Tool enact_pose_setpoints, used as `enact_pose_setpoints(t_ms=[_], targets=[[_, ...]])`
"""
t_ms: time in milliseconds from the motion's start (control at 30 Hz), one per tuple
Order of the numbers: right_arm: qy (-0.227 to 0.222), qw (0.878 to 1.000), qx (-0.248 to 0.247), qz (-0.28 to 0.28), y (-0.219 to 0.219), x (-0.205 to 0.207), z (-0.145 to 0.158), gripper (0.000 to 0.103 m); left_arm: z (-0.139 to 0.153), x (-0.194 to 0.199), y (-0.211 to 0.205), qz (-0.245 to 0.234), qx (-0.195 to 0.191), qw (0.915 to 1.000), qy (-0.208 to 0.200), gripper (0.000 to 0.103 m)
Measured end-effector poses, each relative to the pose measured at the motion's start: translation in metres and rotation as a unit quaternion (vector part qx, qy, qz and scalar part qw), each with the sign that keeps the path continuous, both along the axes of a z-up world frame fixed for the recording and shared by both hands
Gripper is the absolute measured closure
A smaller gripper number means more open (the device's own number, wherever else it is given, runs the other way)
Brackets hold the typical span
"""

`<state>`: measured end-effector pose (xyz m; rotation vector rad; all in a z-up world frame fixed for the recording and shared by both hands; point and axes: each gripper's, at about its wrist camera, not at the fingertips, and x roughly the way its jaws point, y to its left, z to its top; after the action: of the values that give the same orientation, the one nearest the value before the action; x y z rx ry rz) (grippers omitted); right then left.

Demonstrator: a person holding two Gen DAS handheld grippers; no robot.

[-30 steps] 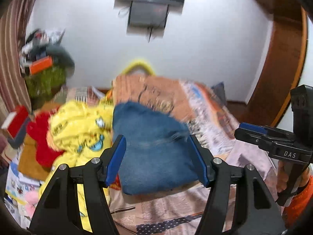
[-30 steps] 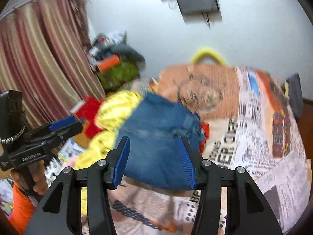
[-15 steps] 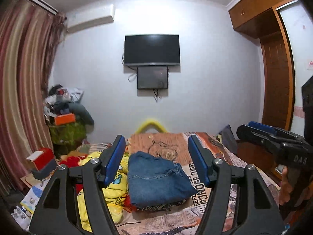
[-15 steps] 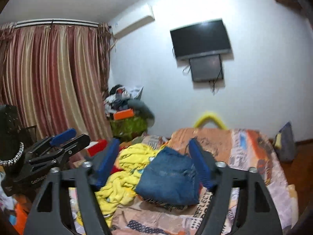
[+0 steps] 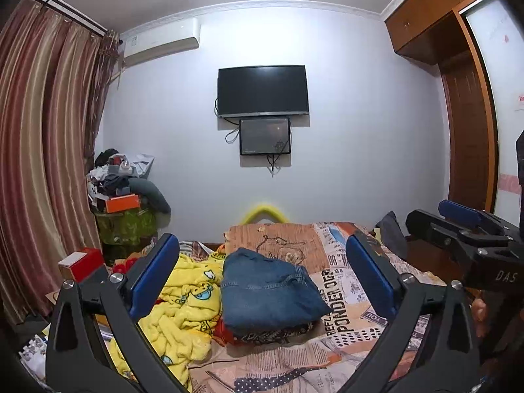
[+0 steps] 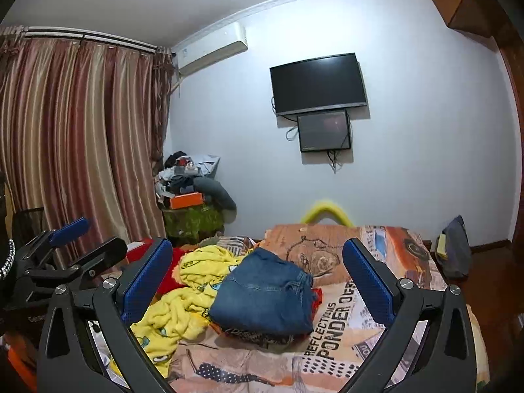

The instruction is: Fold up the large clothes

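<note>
Folded blue jeans (image 5: pixel 268 291) lie on top of a small stack of folded clothes on the bed; they also show in the right wrist view (image 6: pixel 265 294). A crumpled yellow cartoon-print garment (image 5: pixel 183 308) lies to their left, also in the right wrist view (image 6: pixel 183 298). My left gripper (image 5: pixel 262 275) is open and empty, held back from the bed and level. My right gripper (image 6: pixel 258 275) is open and empty too, beside it. Each gripper shows at the edge of the other's view.
The bed has a newspaper-print cover (image 5: pixel 340 314). A red item (image 6: pixel 170 271) lies beyond the yellow garment. A cluttered stand (image 5: pixel 124 216) and striped curtains (image 5: pixel 42 163) are at left, a wooden wardrobe (image 5: pixel 468 137) at right, a wall TV (image 5: pixel 262 90) ahead.
Both grippers have pulled back and tilted up from close over the jeans; the view now takes in the whole room. The jeans stay on the stack.
</note>
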<state>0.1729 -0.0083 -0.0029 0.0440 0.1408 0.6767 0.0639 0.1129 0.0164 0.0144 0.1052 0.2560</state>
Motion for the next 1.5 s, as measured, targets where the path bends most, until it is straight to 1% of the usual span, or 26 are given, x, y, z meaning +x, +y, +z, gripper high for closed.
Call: enact_pose_setpoints(t_ms=[167, 267, 567, 1000, 1500], targets=[[0.01, 1.0, 0.007, -0.005, -0.008, -0.002, -0.005, 0.0, -0.005, 0.002, 0.003, -0.001, -0.014, 0.9999, 0.007, 0.001], [0.013, 1.0, 0.007, -0.007, -0.009, -0.001, -0.004, 0.0, -0.008, 0.003, 0.005, 0.002, -0.018, 0.9998, 0.008, 0.001], [0.026, 1.0, -0.001, -0.009, -0.009, -0.003, -0.015, 0.0, -0.013, 0.009, 0.006, 0.003, -0.023, 0.9996, 0.015, 0.001], [0.036, 0.999, -0.017, -0.008, -0.004, -0.004, -0.016, 0.0, -0.023, 0.017, 0.014, 0.007, -0.036, 0.9988, 0.031, 0.001], [0.047, 0.999, -0.022, -0.002, -0.003, -0.002, -0.018, 0.0, -0.025, 0.02, 0.022, 0.013, -0.044, 0.9982, 0.038, 0.001]])
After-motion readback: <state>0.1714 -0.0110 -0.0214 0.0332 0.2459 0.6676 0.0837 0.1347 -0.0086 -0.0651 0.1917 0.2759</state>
